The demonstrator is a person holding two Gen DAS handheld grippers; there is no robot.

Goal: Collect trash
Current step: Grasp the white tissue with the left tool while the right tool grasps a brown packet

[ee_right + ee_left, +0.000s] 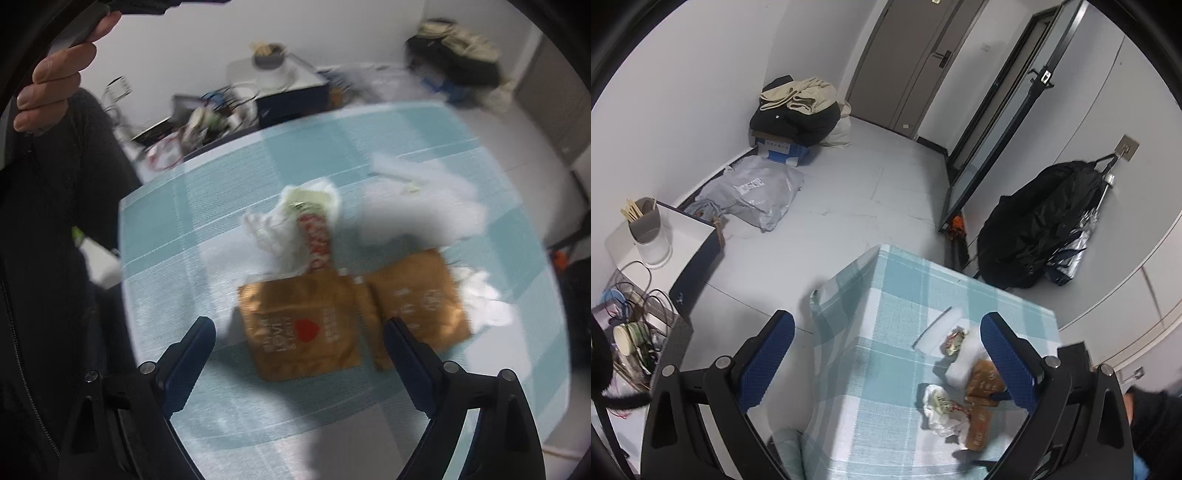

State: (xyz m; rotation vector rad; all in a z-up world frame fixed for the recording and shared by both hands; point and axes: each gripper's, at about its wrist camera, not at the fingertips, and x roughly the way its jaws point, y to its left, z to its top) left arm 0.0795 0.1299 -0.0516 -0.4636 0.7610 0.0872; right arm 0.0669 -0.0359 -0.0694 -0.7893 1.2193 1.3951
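Landmark: the table w/ the blue-and-white check cloth.

Right gripper points steeply down over the table's near part, jaws spread wide, nothing between the pads. The near brown paper bag, printed w/ a red heart, lies flat on the cloth directly in the gap btwn the fingers, not touched. A second brown bag lies beside it, touching along one edge. Behind both, toward table centre, sits a crumpled white wrapper w/ red-and-green print, its edge at the first bag. White tissue/foam pieces lie further back and to the side; view is motion-blurred so detail is poor.

Left gripper hangs over the table's corner, jaws also wide apart, holding nothing. In its view the same trash cluster lies on the cloth near its right finger.

Off the table, on the floor side: a wire basket w/ paper cups, a white cabinet w/ a grey cup of chopsticks. A bare hand grips the other tool at the right-wrist view's upper edge
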